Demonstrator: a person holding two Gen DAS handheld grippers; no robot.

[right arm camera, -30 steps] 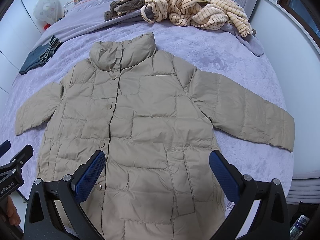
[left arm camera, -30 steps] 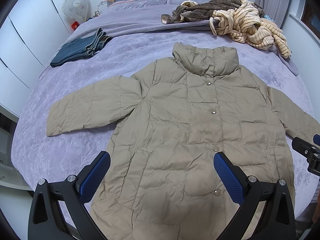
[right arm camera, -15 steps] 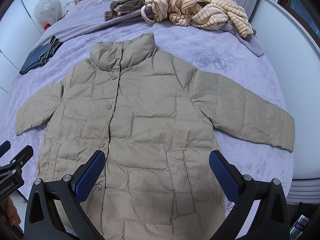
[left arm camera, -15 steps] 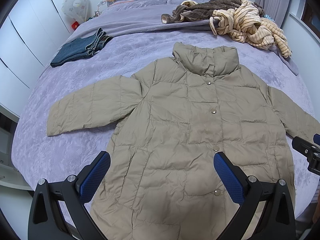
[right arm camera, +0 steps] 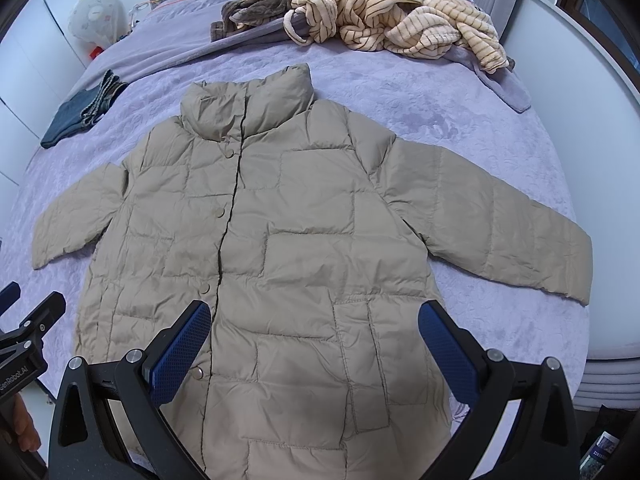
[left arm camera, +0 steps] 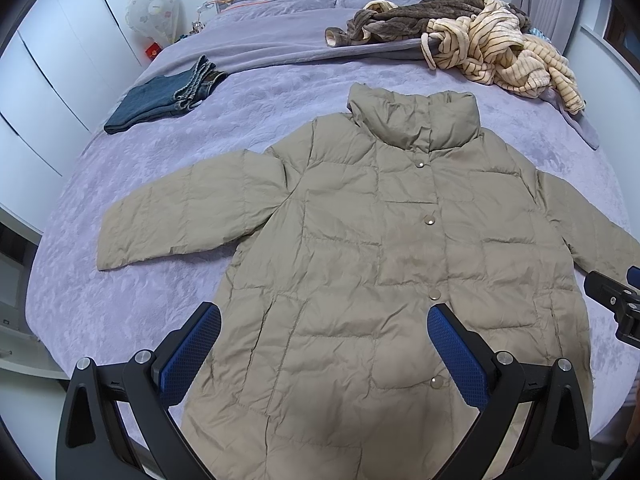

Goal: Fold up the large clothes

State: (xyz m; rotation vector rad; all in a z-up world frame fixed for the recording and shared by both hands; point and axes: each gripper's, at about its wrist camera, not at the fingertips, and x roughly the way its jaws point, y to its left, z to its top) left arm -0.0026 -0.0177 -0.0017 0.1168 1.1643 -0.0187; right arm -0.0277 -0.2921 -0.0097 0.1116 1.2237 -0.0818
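A tan quilted puffer jacket [left arm camera: 380, 248] lies flat and face up on the purple bed, buttoned, collar away from me, both sleeves spread out; it also shows in the right wrist view [right arm camera: 288, 240]. My left gripper [left arm camera: 324, 332] is open and empty, hovering over the jacket's lower left front. My right gripper [right arm camera: 314, 330] is open and empty, hovering over the lower right front near the pocket. Each gripper shows at the edge of the other's view.
Folded blue jeans [left arm camera: 164, 98] lie at the bed's left. A heap of brown and striped cream clothes [left arm camera: 480, 48] sits at the far right by the pillows. White wardrobes [left arm camera: 52, 80] stand to the left, a wall [right arm camera: 580, 100] to the right.
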